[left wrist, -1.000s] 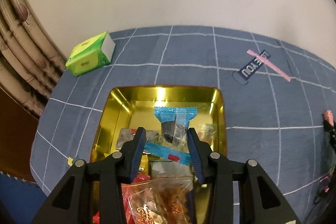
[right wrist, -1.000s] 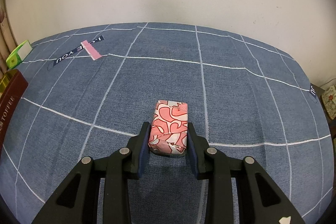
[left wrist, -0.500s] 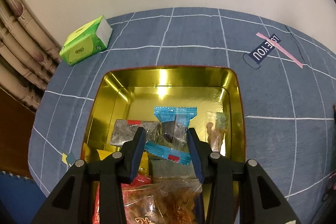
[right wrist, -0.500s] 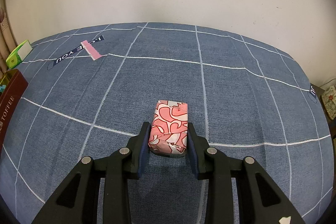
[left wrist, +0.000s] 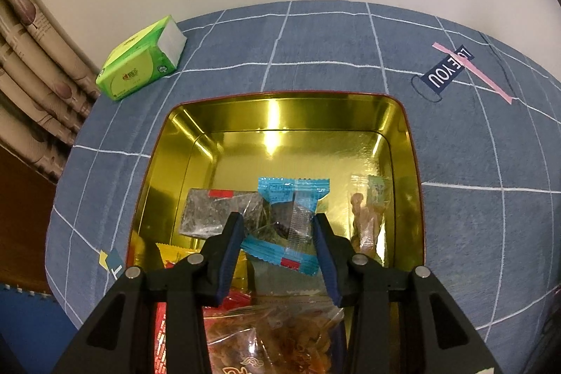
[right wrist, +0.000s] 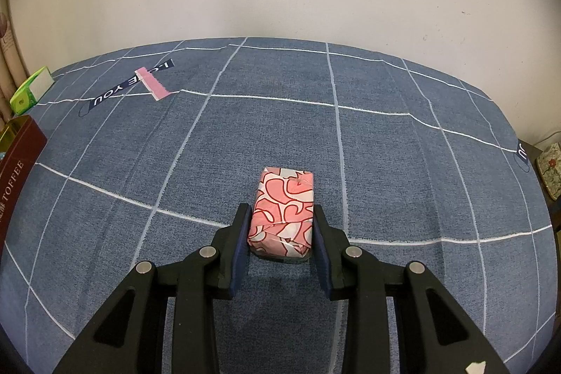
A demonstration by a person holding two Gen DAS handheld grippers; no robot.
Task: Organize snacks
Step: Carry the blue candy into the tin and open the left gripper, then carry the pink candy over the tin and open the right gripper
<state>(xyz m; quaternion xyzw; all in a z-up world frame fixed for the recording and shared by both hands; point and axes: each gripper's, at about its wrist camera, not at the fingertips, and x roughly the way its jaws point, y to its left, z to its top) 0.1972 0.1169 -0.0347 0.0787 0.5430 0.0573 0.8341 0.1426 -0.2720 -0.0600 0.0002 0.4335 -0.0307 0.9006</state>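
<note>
In the left wrist view my left gripper is shut on a blue-ended clear snack packet and holds it over the open gold tin. In the tin lie a dark grey packet, a clear packet of nuts, a yellow packet and a bag of orange-red snacks. The right wrist view shows my right gripper shut on a pink-and-white patterned block, low over the blue checked cloth.
A green tissue pack lies beyond the tin near the curtain. A "LOVE YOU" label with pink tape is on the cloth. The tin's dark red side stands at the right view's far left. The cloth's edge drops off at left.
My left gripper has sunk toward the tin with the blue packet still in it, so the tin fills more of the view. The right gripper and pink block have not moved.
</note>
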